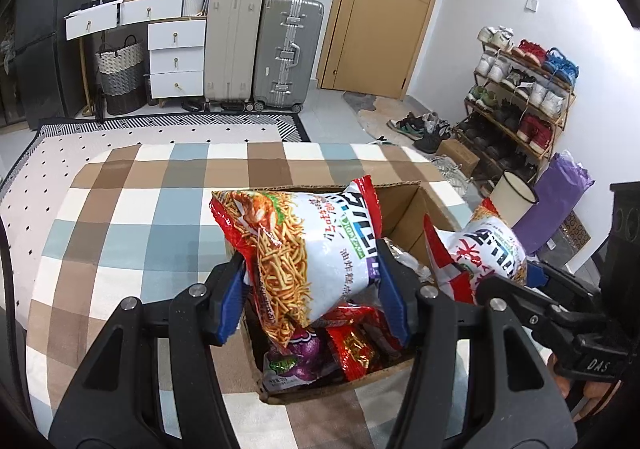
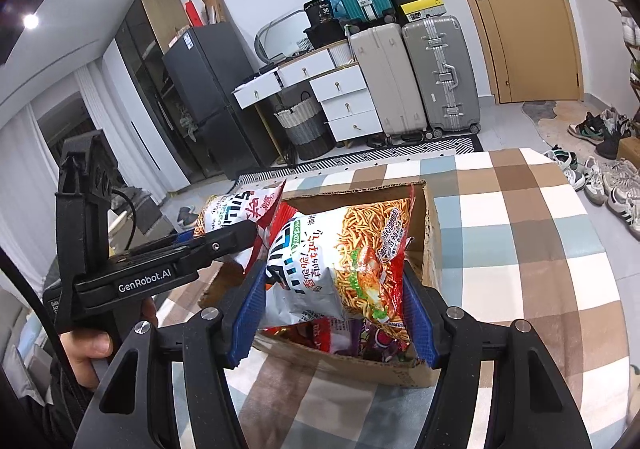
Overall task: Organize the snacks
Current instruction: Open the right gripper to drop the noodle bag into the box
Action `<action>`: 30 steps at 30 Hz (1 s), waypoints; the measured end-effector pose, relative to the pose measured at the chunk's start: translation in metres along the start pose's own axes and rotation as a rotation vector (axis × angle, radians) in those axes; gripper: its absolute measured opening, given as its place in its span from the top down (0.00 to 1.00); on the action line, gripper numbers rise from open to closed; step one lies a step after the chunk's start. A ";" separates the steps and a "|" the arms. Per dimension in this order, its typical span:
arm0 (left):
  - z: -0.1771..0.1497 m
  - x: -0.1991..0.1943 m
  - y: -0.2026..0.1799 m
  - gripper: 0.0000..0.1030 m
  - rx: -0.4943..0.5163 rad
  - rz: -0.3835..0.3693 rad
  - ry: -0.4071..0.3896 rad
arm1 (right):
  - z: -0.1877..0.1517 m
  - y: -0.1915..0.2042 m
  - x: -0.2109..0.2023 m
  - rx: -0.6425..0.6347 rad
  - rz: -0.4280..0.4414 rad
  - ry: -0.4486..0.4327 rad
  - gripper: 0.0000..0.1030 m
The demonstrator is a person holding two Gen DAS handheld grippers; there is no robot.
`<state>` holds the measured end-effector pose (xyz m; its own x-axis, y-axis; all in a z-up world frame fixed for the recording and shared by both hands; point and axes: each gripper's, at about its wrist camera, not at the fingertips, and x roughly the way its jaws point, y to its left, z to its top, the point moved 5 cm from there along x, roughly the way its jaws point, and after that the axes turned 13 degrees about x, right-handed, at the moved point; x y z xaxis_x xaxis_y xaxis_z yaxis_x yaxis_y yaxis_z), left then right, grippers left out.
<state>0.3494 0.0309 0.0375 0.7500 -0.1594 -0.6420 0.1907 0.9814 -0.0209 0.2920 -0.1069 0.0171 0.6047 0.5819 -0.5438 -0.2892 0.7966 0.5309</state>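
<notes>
An open cardboard box (image 1: 404,209) (image 2: 430,209) sits on the checked tablecloth and holds several snack packs, among them a purple pack (image 1: 296,359) and a red pack (image 1: 352,349). My left gripper (image 1: 316,289) is shut on a red-and-white noodle snack bag (image 1: 304,249) held above the box. My right gripper (image 2: 336,301) is shut on a second noodle snack bag (image 2: 340,269), also above the box. In the left wrist view the right gripper (image 1: 508,281) and its bag (image 1: 480,249) show at the right. In the right wrist view the left gripper (image 2: 224,237) and its bag (image 2: 236,209) show at the left.
The table (image 1: 120,229) has a brown, blue and white checked cloth. Beyond it are a rug, suitcases (image 1: 288,53), white drawers (image 1: 176,61), a woven basket (image 1: 120,73), a door (image 1: 384,9) and a shoe rack (image 1: 520,97). A white cup (image 1: 514,201) stands at the right.
</notes>
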 end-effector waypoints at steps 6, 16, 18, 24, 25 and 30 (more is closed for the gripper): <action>-0.009 0.014 -0.003 0.47 0.016 0.000 0.024 | -0.002 -0.001 0.017 -0.034 -0.036 0.014 0.38; -0.016 0.027 -0.004 0.46 0.033 0.005 0.034 | -0.006 -0.006 0.041 -0.104 -0.108 0.013 0.38; -0.015 0.029 -0.004 0.46 0.034 0.004 0.035 | -0.007 -0.005 0.043 -0.123 -0.123 0.008 0.38; -0.014 0.030 -0.005 0.46 0.027 0.007 0.034 | -0.008 -0.005 0.049 -0.164 -0.159 0.000 0.34; -0.014 0.030 -0.006 0.46 0.026 0.008 0.033 | -0.007 -0.005 0.047 -0.169 -0.159 -0.002 0.32; -0.013 0.020 -0.009 0.37 0.037 0.038 0.022 | -0.006 0.001 0.030 -0.196 -0.154 -0.054 0.13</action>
<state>0.3548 0.0204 0.0147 0.7433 -0.1192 -0.6583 0.1861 0.9820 0.0323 0.3049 -0.0879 -0.0027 0.6900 0.4458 -0.5702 -0.3255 0.8948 0.3056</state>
